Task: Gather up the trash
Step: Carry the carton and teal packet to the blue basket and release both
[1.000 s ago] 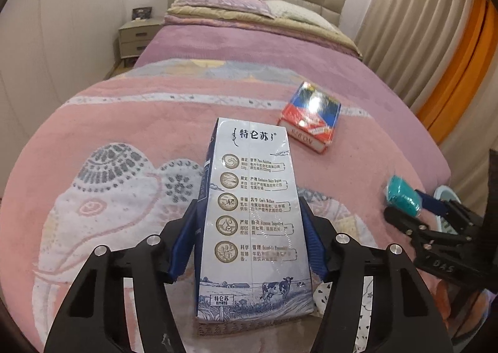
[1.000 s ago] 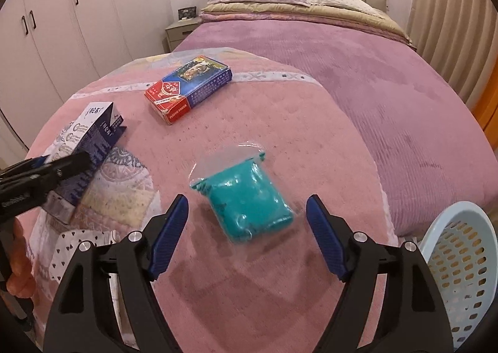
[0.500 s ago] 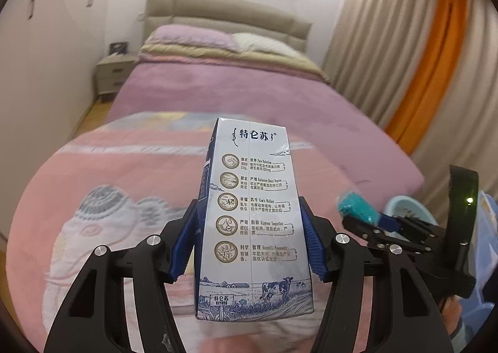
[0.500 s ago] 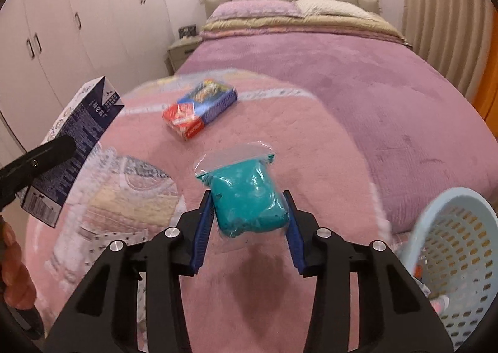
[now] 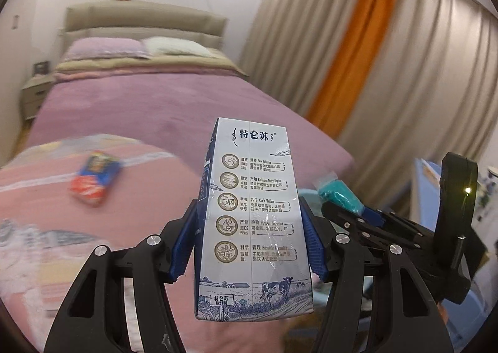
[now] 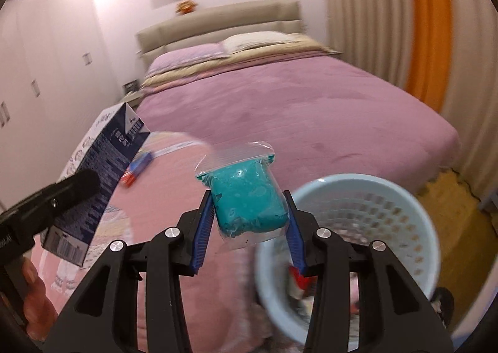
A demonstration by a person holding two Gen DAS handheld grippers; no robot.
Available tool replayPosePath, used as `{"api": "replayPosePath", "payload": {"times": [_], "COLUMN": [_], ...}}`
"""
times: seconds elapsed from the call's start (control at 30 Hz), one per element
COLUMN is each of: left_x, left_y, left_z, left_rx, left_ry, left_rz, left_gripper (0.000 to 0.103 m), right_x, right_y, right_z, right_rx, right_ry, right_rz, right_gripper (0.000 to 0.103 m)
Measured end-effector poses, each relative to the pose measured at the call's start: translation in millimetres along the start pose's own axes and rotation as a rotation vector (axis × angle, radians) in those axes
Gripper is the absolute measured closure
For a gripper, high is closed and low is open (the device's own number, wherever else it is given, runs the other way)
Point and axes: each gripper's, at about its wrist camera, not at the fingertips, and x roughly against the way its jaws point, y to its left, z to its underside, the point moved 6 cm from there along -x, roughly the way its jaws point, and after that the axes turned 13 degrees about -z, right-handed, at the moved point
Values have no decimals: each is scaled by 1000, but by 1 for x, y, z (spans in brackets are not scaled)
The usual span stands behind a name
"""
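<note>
My left gripper (image 5: pixel 249 244) is shut on a white and blue milk carton (image 5: pixel 253 216), held upright above the bed. The same carton (image 6: pixel 102 163) shows at the left of the right wrist view, with the left gripper's finger across it. My right gripper (image 6: pixel 249 222) is shut on a clear zip bag of teal stuff (image 6: pixel 247 200), lifted off the blanket. That bag (image 5: pixel 337 197) also shows at the right in the left wrist view. A pale blue wastebasket (image 6: pixel 414 206) with some scraps inside stands on the floor just right of the bag. A red and blue box (image 5: pixel 95 178) lies on the blanket.
The bed with a pink blanket (image 5: pixel 77 228) and purple cover (image 6: pixel 311 110) fills the middle. White wardrobes (image 6: pixel 40 78) line the left wall. Beige and orange curtains (image 5: pixel 358 57) hang at the right. A person's fingers (image 6: pixel 34 293) show at the lower left.
My right gripper closed on the teal bag and lifted it off the blanket toward the basket. My left gripper rose with the carton and swung right; the bed has dropped lower in both views.
</note>
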Motion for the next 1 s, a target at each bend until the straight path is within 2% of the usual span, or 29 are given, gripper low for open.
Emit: {"api": "replayPosePath", "payload": {"times": [0.17,0.47,0.67,0.73,0.8,1.0], "left_x": [-34,-81,-91,-90,-86,-73], "left_y": [-45,-86,-96,-95,-93,-79], "left_z": [8,35,41,41,41,35], "left_rx": [-16,-73,-88,-76,-64,-37], "left_ry": [75,165,180,188,183,161], "left_rz": [94,109,98,96,93,97], "left_gripper": [44,44,42,31,27,25], "right_x": [15,21,17,14,13,21], "right_y": [-50,-117,-130,-134,-137,-134], "right_z": [9,37,49,50,53,54], "right_rx": [-99,-256,-288,-303,-311,-298], "right_ry": [23,73,108,116,117,96], "right_rz": [61,117,143,142,151,138], "right_gripper": [63,63,61,59,54,51]}}
